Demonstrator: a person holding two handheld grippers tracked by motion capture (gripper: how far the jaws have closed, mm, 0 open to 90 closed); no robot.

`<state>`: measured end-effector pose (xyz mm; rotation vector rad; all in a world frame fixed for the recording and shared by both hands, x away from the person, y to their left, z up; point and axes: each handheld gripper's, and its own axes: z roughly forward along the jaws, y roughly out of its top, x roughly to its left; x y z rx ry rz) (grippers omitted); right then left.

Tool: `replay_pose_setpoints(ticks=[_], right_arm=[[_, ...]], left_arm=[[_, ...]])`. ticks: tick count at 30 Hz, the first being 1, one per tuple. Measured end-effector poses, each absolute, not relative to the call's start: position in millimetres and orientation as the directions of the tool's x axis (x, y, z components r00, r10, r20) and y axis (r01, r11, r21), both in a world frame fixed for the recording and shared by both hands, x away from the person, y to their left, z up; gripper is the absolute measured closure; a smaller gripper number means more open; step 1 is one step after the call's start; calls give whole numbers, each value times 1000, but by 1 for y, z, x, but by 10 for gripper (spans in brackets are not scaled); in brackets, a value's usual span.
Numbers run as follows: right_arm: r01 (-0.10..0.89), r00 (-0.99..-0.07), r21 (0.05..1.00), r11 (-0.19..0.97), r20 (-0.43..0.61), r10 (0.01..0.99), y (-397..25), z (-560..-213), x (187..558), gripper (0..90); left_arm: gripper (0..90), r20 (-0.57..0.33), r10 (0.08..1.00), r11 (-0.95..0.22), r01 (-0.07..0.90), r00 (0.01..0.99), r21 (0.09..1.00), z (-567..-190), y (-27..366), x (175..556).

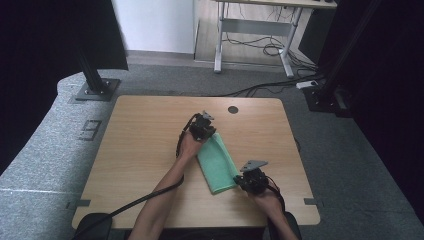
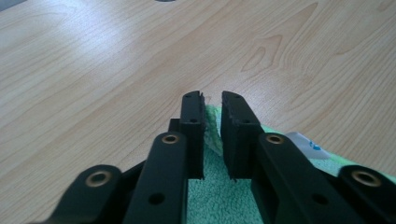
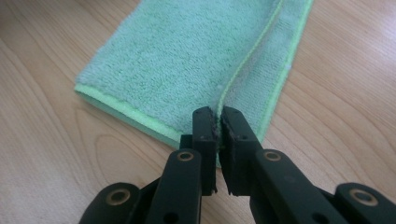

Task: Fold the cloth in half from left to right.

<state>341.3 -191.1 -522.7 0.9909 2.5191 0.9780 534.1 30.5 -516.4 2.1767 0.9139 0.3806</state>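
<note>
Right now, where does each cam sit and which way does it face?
High view: fixed above the person's side, looking forward and down on the table; both forearms, left tool, right tool.
Left gripper view: rides the left tool, faces along its jaws over bare wood; jaws pinch the green cloth.
Right gripper view: rides the right tool, faces along the cloth; jaws clamp its hem.
Shared: all three show the cloth and tabletop.
</note>
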Motion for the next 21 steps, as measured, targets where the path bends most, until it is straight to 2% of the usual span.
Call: replay_pose_setpoints(ticks=[4, 9, 13, 17, 21], right_arm=[[521, -719, 665, 535, 5, 695, -193, -524, 342, 827], [532, -704, 665, 524, 3, 710, -196, -524, 343, 777], [542, -676, 665, 514, -18, 737, -201, -523, 344, 692], [550, -654, 665, 505, -33, 756, -206, -520, 345, 623], [544, -638, 682, 490, -44, 769, -210, -515, 349, 503]], left_arm=[[724, -12, 707, -473, 485, 707, 735, -518, 29, 535], [532, -3, 710, -458, 464, 704, 758, -513, 28, 534], [389, 4, 709, -447, 445, 705, 776, -503, 28, 532], [316, 11, 703, -451, 434, 711, 780, -494, 30, 527], [255, 0, 687, -467, 443, 726, 765, -493, 35, 516]])
